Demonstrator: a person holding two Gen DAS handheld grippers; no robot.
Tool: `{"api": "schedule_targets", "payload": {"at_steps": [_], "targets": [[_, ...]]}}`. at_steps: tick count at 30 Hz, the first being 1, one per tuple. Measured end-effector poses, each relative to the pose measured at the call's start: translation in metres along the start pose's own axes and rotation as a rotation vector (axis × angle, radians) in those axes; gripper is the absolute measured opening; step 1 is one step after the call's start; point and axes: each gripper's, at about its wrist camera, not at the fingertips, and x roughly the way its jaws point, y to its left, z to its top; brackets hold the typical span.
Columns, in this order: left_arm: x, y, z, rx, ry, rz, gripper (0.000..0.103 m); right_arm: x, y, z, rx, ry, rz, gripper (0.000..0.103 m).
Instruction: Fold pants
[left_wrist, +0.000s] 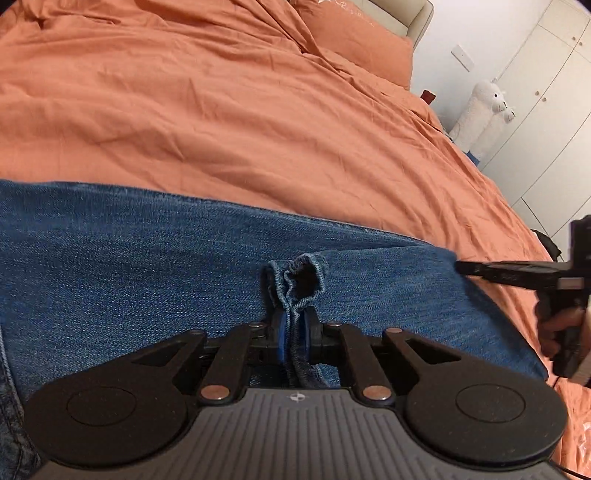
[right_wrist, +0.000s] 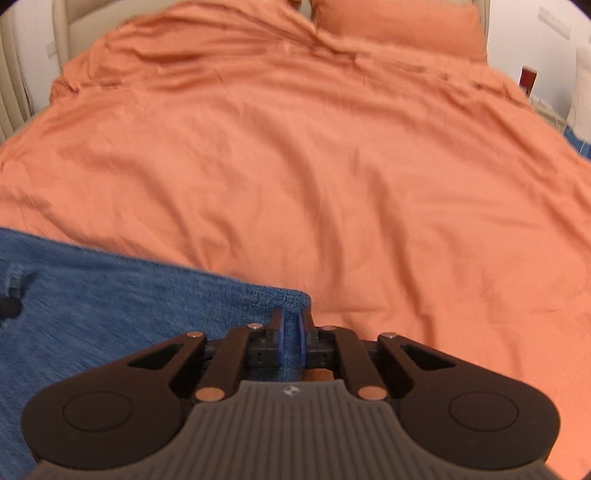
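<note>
Blue denim pants (left_wrist: 147, 266) lie spread across the near part of a bed covered in an orange duvet (left_wrist: 221, 129). Left hand-held gripper (left_wrist: 294, 325): jaws pressed together on a bunched, hemmed fold of the denim, which stands up between the blue pads. Right hand-held gripper (right_wrist: 291, 326): jaws nearly together, pinching the corner of the pants at their right edge, where the denim meets the duvet. Orange pillow (left_wrist: 362, 44) at the far end of the bed. White plush toy (left_wrist: 480, 110) stands beside the bed, near white cabinet doors (left_wrist: 546, 74).

Bunched denim hem (left_wrist: 295, 291) between clamped fingers (left_wrist: 277, 328)
</note>
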Motion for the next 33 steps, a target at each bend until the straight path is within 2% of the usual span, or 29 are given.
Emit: {"api": "schedule_targets", "payload": {"at_steps": [2, 5, 8, 10, 12, 18, 21, 25, 28, 33], "targets": [[0.0, 0.002, -0.001, -0.013, 0.006, 0.007, 0.017, 0.009, 0.004, -0.003, -0.01, 0.007, -0.008, 0.002], [-0.003, 0.002, 0.004, -0.07, 0.014, 0.011, 0.02, 0.011, 0.006, -0.003, -0.009, 0.016, -0.015, 0.002], [-0.02, -0.005, 0.005, -0.096, 0.005, 0.053, 0.023, -0.004, 0.006, 0.003, 0.011, 0.015, -0.024, 0.004], [-0.035, -0.016, 0.001, -0.051, -0.013, 0.085, 0.024, -0.025, 0.003, 0.0, 0.043, -0.019, 0.009, 0.008], [-0.054, -0.025, -0.004, -0.004, -0.023, 0.077, 0.024, -0.051, 0.0, -0.014, 0.041, -0.035, 0.052, 0.008], [-0.087, -0.075, -0.03, 0.103, -0.016, 0.049, 0.024, -0.118, 0.009, -0.067, -0.086, -0.044, 0.134, 0.004], [-0.082, -0.099, -0.046, 0.161, 0.019, 0.06, 0.024, -0.136, 0.018, -0.093, -0.16, -0.04, 0.142, 0.004], [-0.057, -0.102, -0.058, 0.163, 0.086, 0.159, 0.012, -0.133, 0.023, -0.12, -0.196, -0.004, 0.127, 0.004], [-0.045, -0.094, -0.066, 0.144, 0.137, 0.196, 0.006, -0.12, 0.024, -0.131, -0.217, 0.03, 0.116, 0.004], [-0.031, -0.084, -0.075, 0.13, 0.179, 0.209, 0.006, -0.097, 0.032, -0.14, -0.3, 0.068, 0.101, 0.003]]}}
